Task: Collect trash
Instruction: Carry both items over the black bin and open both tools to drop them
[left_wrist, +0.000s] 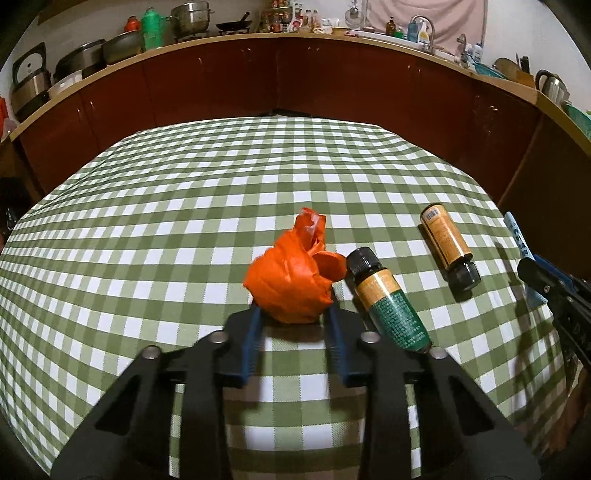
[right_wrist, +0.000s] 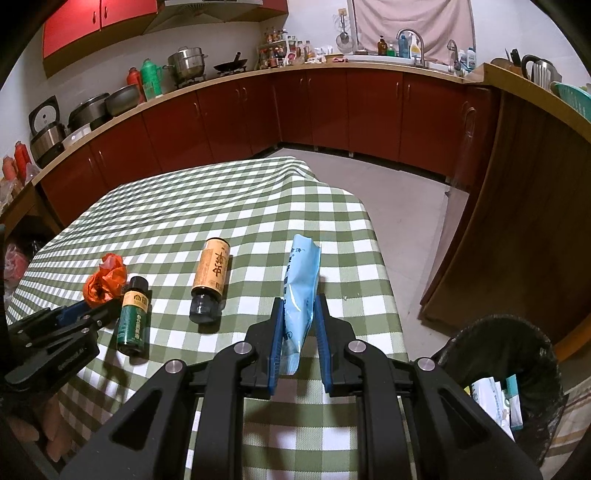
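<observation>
On the checked tablecloth (left_wrist: 258, 177): left gripper (left_wrist: 295, 314) closed around the crumpled orange plastic bag (left_wrist: 291, 280), not yet lifted clear. Right gripper (right_wrist: 299, 317) pinches a pale blue wrapper (right_wrist: 299, 291) above the table edge. Black-lined bin (right_wrist: 517, 369) beside the table already holds some wrappers. Green bottle (left_wrist: 388, 306) and tan bottle (left_wrist: 448, 247) lie untouched. Judged roughly midway.

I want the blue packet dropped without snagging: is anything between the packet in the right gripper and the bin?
Nothing visible. The right gripper holds the light blue packet over the table's right edge; the black-lined trash bin stands on the floor just right of it, its mouth open.
</observation>
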